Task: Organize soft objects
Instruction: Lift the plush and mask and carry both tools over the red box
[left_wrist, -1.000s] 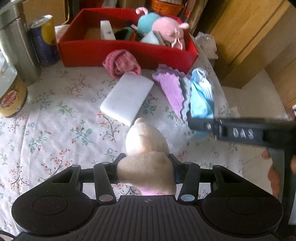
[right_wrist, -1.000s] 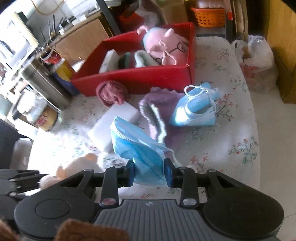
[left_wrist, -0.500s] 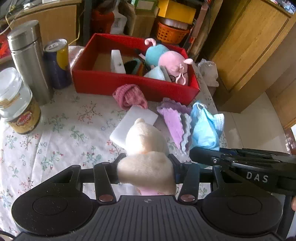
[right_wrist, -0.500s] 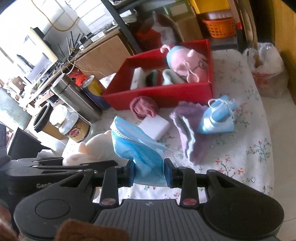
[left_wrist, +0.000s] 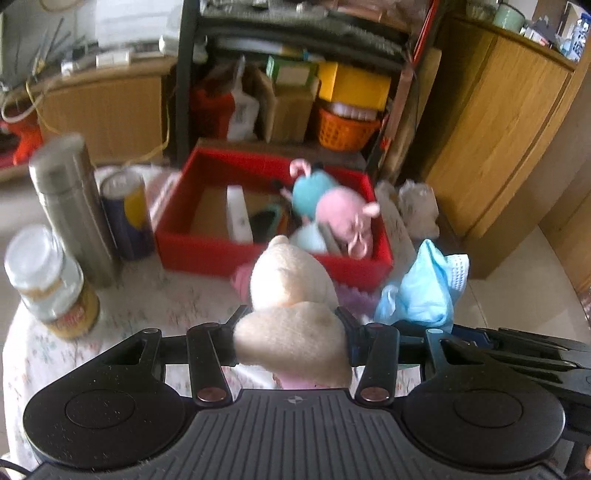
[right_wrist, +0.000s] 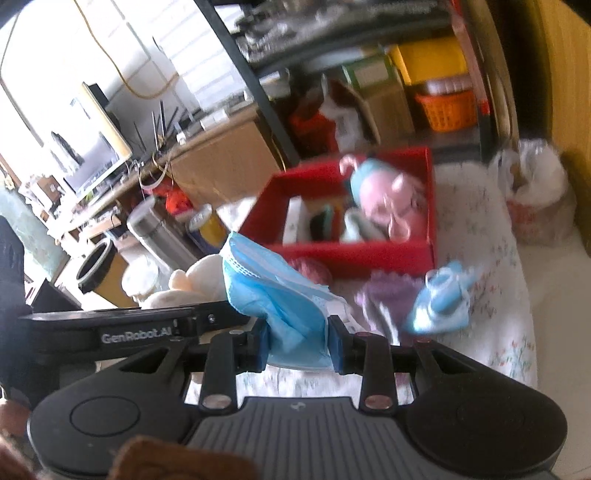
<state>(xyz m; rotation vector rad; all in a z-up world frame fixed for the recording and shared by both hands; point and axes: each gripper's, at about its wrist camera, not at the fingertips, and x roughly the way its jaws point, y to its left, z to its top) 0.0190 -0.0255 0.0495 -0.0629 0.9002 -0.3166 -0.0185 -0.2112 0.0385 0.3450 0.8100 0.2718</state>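
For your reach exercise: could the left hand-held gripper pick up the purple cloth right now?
Probably not: the left hand-held gripper is shut on the cream plush toy, so its jaws are full; the purple cloth lies on the table, untouched.

— What has moved on the left?
— The left gripper (left_wrist: 291, 341) has risen from the table (left_wrist: 140, 314), carrying the cream plush toy (left_wrist: 291, 295) level with the red box (left_wrist: 258, 254); shelves now fill the background.

— And on the right?
— The right gripper (right_wrist: 297, 347) has lifted the blue face mask (right_wrist: 280, 299) alongside, bringing the left gripper's arm close at its left.
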